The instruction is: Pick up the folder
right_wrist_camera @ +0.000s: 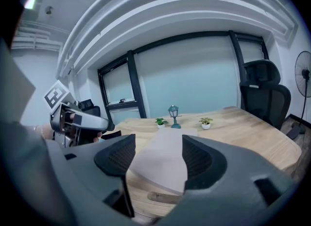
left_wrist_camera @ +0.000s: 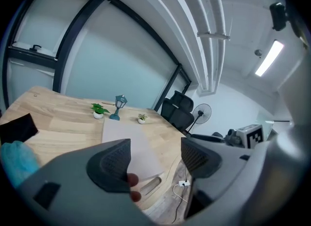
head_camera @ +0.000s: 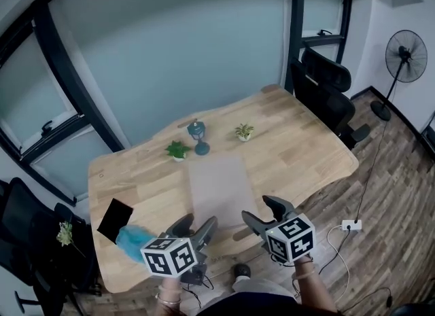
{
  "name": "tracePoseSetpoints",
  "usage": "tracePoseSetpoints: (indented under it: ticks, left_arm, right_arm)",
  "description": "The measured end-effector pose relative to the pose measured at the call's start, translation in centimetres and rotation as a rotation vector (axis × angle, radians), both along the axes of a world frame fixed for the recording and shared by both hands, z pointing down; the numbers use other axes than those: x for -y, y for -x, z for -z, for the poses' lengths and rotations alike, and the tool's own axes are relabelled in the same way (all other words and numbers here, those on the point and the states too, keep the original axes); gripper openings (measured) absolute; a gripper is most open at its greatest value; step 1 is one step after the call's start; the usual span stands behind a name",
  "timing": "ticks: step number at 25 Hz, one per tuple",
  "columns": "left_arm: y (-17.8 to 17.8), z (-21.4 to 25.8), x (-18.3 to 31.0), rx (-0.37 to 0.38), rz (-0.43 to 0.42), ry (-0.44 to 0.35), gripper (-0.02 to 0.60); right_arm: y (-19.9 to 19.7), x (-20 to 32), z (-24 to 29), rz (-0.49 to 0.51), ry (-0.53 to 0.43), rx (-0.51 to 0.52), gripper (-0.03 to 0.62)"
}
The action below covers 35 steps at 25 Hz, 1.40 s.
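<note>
The folder (head_camera: 219, 189) lies flat on the bench (head_camera: 299, 148), just ahead of both tools, its near edge close to the bench edge on the person's side; that placing probably leaves a margin a jaw can slide under. The left tool (head_camera: 196, 226) hangs released, jaws spread with nothing between them; in its own view the folder's near corner shows through the gap, not touched. The right tool (head_camera: 264, 211) is likewise released and empty, jaws apart and aimed along the folder's length; the two sit side by side, one towards each near corner, which suits a two-sided lift of a thin, floppy sheet.

Beyond the tools' tips, past the folder's far edge, stand a small lantern (head_camera: 197, 136) and two potted plants (head_camera: 177, 150) (head_camera: 244, 131); pushing the folder forward would likely crowd them. Outboard of the left tool lie a blue cloth (head_camera: 131, 240) and a black pad (head_camera: 115, 218), near but apart from the folder. Outboard of the right tool the bench is bare wood to its curved edge, so that side offers the freer swing; a slot in the wood sits just under the tools, near the bench lip.
</note>
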<state>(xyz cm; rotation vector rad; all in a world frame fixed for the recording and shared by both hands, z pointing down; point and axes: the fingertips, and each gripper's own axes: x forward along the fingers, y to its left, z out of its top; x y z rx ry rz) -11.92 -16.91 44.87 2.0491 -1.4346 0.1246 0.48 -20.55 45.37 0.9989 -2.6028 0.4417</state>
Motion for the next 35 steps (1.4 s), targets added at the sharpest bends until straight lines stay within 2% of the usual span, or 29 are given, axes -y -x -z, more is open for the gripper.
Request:
tracePoseSetpoints:
  ticks: [6, 12, 16, 27, 35]
  left_arm:
    - [1.2, -1.8, 2.0, 0.042, 0.041, 0.029, 0.301]
    - [2.4, -3.7, 3.1, 0.022, 0.085, 0.065, 0.301]
    - [2.7, -5.0, 3.9, 0.045, 0.073, 0.087, 0.301]
    - [4.2, -8.5, 7.1, 0.023, 0.009, 0.175, 0.301]
    - [5.8, -11.5, 8.9, -0.042, -0.001, 0.259, 0.305]
  right_arm:
    - [0.2, 2.4, -1.4, 0.019, 0.011, -0.018, 0.276]
    - [0.3, 3.9, -3.5, 0.029, 0.038, -0.046, 0.276]
    - [0.6, 4.9, -4.6, 0.029, 0.063, -0.050, 0.276]
    - [2.4, 7.9, -8.1, 0.010, 0.176, -0.031, 0.276]
    - [2.8, 10.3, -11.3, -0.039, 0.263, -0.038, 0.278]
